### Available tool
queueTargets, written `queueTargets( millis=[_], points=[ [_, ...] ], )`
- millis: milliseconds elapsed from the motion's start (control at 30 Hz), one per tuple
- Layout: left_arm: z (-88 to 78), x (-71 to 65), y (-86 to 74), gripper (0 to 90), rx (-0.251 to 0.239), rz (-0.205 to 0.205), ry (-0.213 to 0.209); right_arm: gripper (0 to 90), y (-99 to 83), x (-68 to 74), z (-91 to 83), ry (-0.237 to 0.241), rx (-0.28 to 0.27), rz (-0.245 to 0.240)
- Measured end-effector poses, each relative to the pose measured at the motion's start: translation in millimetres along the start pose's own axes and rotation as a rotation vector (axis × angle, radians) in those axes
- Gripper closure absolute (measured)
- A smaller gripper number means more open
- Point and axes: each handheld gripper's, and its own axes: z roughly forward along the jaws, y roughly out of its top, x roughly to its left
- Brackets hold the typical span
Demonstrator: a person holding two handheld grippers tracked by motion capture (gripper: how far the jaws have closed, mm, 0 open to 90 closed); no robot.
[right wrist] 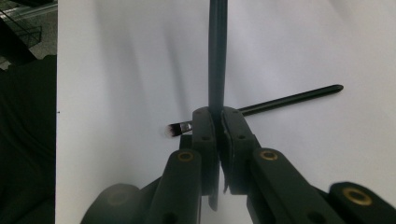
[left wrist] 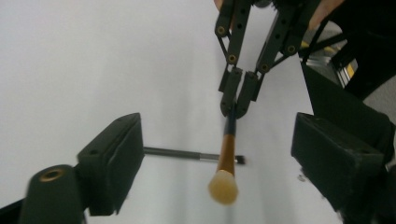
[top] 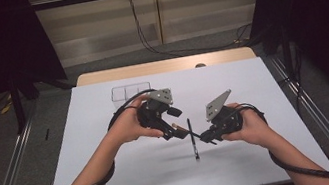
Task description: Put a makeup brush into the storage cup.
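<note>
Right gripper (right wrist: 217,122) fingers clamped on dark handle of makeup brush (left wrist: 227,154), held above table (top: 108,132). Left gripper (left wrist: 217,154) fingers wide, bristle end between, untouched. Keep right grip firm; withdraw left clear of bristles.

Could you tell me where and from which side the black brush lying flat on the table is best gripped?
Grip the black brush mid-handle, from straight above, jaws across its slim shaft. It lies flat on the white table, so only the top is free; avoid the soft bristle tip.
</note>
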Motion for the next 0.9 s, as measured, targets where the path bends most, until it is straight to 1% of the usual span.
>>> queueTargets(
  millis=[33,100,167,233,300,433,467,533,567,600,633,667,733,767,833,867,900],
  points=[
    [-2.1,0.9,-1.2,15.7,-0.01,0.0,0.007,85.0,-0.2,0.0,-0.3,-0.001,0.0,0.003],
    [-4.5,1.7,-3.6,14.8,-0.049,-0.012,0.008,85.0,-0.4,0.1,-0.5,-0.004,-0.005,0.004],
    [-6.7,2.5,-5.3,13.5,-0.08,-0.01,0.023,85.0,-0.7,0.3,-0.5,-0.004,-0.012,0.005],
    [-8.0,2.9,-7.1,11.3,-0.115,-0.024,0.037,85.0,-1.2,0.0,-0.8,-0.003,-0.019,0.006],
    [-9.3,3.7,-9.2,10.7,-0.141,-0.031,0.041,85.0,-1.8,-0.3,-1.1,-0.006,-0.029,0.008],
    [-9.5,4.5,-13.8,10.5,-0.181,-0.037,0.041,85.0,-2.9,0.0,-1.7,-0.009,-0.04,0.016],
    [-9.5,5.0,-15.0,10.1,-0.188,-0.036,0.049,85.0,-3.3,0.0,-1.9,-0.009,-0.046,0.018],
    [-8.7,5.7,-17.7,9.7,-0.206,-0.043,0.049,85.0,-4.8,-0.4,-2.5,-0.01,-0.067,0.025],
    [-8.0,4.9,-18.8,9.7,-0.224,-0.053,0.053,85.0,-4.8,-0.4,-2.5,-0.01,-0.067,0.025],
    [-7.9,5.7,-20.1,9.6,-0.232,-0.049,0.053,85.0,-5.3,-0.6,-2.8,-0.013,-0.075,0.03],
    [-7.6,6.0,-21.3,9.0,-0.236,-0.056,0.058,85.0,-5.9,-0.8,-3.4,-0.01,-0.082,0.036],
    [-7.2,5.9,-22.6,7.8,-0.248,-0.059,0.065,85.0,-6.3,-0.8,-3.7,-0.014,-0.093,0.04],
    [-6.4,6.1,-25.0,6.9,-0.274,-0.066,0.066,85.0,-7.0,-0.7,-4.7,-0.016,-0.107,0.042],
    [-6.5,6.3,-26.2,6.0,-0.287,-0.065,0.077,85.0,-7.3,-0.6,-4.9,-0.017,-0.115,0.046],
    [-6.8,6.8,-28.1,4.3,-0.311,-0.08,0.083,85.0,-7.4,-0.4,-4.7,-0.016,-0.132,0.048],
    [-7.0,6.9,-29.0,4.3,-0.326,-0.077,0.082,85.0,-7.4,-0.4,-4.7,-0.016,-0.132,0.048],
    [-7.1,6.0,-29.7,4.2,-0.342,-0.076,0.092,85.0,-7.2,-0.3,-4.6,-0.016,-0.138,0.05]
  ],
)
